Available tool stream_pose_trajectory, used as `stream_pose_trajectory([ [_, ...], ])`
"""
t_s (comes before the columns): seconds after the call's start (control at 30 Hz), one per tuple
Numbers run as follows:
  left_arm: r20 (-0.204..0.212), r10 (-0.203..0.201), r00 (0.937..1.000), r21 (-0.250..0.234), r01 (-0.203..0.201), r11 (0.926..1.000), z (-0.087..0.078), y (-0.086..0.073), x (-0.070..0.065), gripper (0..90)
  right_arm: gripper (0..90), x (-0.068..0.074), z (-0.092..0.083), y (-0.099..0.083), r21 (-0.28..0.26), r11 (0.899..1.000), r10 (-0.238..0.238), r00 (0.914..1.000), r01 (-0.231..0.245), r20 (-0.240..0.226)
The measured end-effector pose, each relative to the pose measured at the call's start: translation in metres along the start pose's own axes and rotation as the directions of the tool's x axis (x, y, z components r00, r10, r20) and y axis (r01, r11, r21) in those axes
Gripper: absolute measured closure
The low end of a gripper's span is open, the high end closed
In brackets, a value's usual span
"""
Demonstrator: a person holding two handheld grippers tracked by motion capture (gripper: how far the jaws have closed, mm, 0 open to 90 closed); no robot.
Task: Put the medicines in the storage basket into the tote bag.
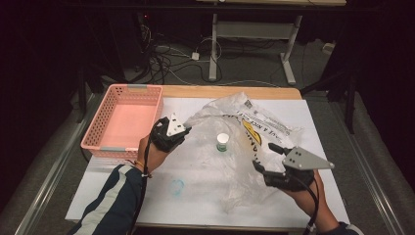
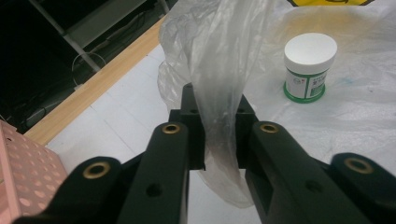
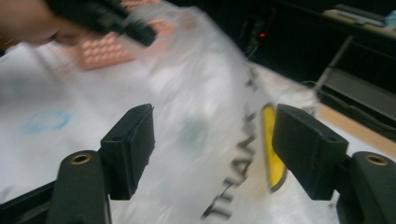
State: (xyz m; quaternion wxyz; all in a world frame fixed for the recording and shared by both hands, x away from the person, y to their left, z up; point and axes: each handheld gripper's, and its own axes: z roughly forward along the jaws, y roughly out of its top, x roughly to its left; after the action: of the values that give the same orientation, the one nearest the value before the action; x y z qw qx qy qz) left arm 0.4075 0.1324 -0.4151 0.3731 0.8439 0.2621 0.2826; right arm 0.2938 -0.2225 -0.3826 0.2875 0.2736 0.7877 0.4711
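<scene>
Pink basket (image 1: pixel 125 122) at ten o'clock on the desk (image 1: pixel 313 110), empty, long side running along the left edge. Small white-lidded jar (image 1: pixel 222 142) with green label stands upright near centre. Faint blue ring stain (image 1: pixel 176 186) on the white sheet at seven o'clock.

Left claw (image 1: pixel 187 128) apparently pinches plastic bag (image 1: pixel 244 142); jar (image 1: pixel 222 142) inside.

Left gripper (image 1: pixel 182 128) clamped tight with jaws pinched together, hand (image 1: pixel 151 152) behind it, striped sleeve (image 1: pixel 115 196) angling in from below; right gripper (image 1: pixel 266 156) with jaws spread wide, nothing pressed between, wrist low behind it
</scene>
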Motion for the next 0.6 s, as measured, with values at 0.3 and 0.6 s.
stream_pose_trajectory([
  [0.3,0.005,0.022,0.9998,0.012,-0.022,0.9997,-0.001,-0.002,-0.005,82.0,15.6,0.041,0.005,-0.040,0.155,0.983,-0.075,0.9820,0.102,-0.174],
  [0.6,0.019,0.025,0.9995,0.010,-0.025,0.9996,0.001,-0.004,-0.007,83.6,39.5,0.044,0.034,-0.066,0.287,0.946,-0.092,0.9738,0.150,-0.208],
])
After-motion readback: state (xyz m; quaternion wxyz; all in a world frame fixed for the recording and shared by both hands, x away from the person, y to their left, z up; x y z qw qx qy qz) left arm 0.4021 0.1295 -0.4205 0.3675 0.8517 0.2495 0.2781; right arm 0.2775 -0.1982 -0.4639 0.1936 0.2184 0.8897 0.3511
